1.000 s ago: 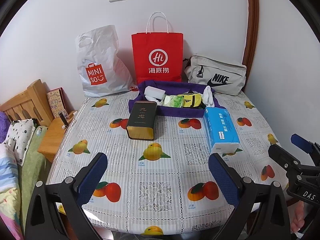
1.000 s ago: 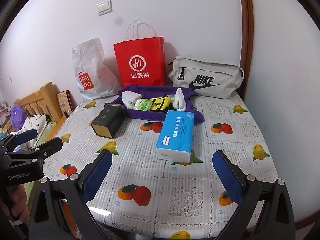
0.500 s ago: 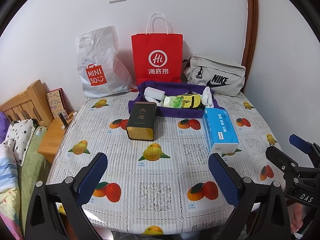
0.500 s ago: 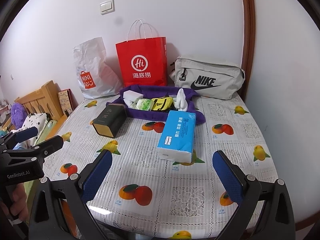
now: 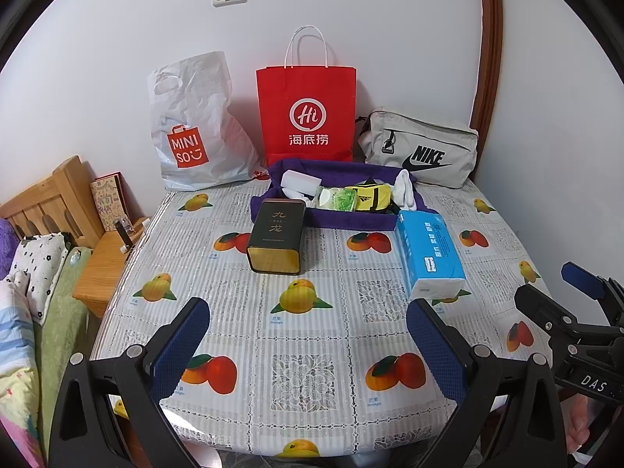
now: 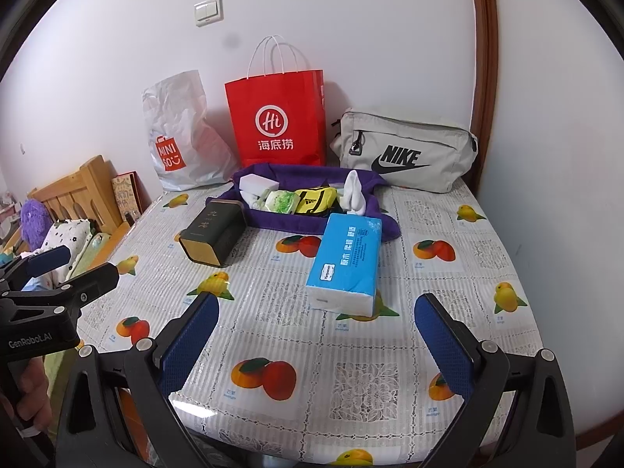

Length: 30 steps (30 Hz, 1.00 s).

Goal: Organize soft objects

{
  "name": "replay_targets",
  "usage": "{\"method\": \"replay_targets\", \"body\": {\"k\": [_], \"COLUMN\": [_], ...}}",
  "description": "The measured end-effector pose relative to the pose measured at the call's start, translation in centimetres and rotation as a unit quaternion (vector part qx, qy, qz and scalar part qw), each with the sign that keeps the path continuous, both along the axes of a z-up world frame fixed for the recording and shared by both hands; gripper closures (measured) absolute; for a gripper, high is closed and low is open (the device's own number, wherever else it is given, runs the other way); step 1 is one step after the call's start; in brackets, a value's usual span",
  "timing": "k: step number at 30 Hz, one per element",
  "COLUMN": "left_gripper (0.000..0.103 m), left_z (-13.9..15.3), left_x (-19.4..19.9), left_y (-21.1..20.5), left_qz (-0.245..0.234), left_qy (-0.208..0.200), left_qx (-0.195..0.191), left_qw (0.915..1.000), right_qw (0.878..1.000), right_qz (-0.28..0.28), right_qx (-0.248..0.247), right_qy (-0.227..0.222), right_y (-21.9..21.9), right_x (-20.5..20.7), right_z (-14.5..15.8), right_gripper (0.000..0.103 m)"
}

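A purple cloth tray [image 5: 339,223] [image 6: 296,226] at the table's far side holds a white block [image 5: 299,181], a green packet [image 5: 338,199], a yellow-black pouch [image 5: 372,197] and white socks [image 5: 405,189] [image 6: 353,191]. A blue tissue pack [image 5: 429,253] [image 6: 347,261] lies in front of the tray on the right. A dark tea tin [image 5: 277,236] [image 6: 214,234] lies on the left. My left gripper [image 5: 308,345] and right gripper [image 6: 319,341] are open and empty above the near table edge.
A white Miniso bag [image 5: 195,128], a red paper bag [image 5: 308,117] and a grey Nike bag [image 5: 421,148] stand against the back wall. A bed and a wooden nightstand [image 5: 105,261] are left of the table. A wall is close on the right.
Both grippers have shifted only slightly; the view has crept a little. Nothing on the table has moved.
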<state>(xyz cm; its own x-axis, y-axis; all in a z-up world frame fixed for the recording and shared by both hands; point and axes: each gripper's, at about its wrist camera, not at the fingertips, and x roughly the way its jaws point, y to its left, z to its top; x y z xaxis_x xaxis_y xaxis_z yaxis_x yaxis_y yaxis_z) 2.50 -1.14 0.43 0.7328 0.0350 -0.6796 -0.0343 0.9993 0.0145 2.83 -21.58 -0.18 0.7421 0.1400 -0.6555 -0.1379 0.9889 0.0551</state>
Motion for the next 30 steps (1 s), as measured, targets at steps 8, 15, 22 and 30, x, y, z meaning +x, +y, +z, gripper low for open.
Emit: {"method": "replay_targets", "body": {"k": [8, 15, 22, 30], "left_gripper": [0.001, 0.001, 0.001, 0.001], "left_z": [0.05, 0.03, 0.16, 0.28], "left_x": [-0.08, -0.11, -0.2, -0.28], "left_y": [0.06, 0.18, 0.25, 0.14], "left_qz": [0.0, 0.0, -0.002, -0.004], "left_qy": [0.0, 0.001, 0.0, -0.001], "left_qx": [0.0, 0.0, -0.002, -0.004], "left_qw": [1.0, 1.0, 1.0, 1.0], "right_qw": [1.0, 1.0, 1.0, 1.0], "right_qz": [-0.001, 0.002, 0.0, 0.002], "right_qx": [0.0, -0.001, 0.001, 0.0], "right_qy": [-0.001, 0.0, 0.0, 0.001], "right_y": [0.02, 0.17, 0.38, 0.44], "right_x": [-0.01, -0.03, 0.02, 0.0], "right_z": [-0.04, -0.12, -0.28, -0.36], "right_gripper": [0.003, 0.003, 0.003, 0.003]}}
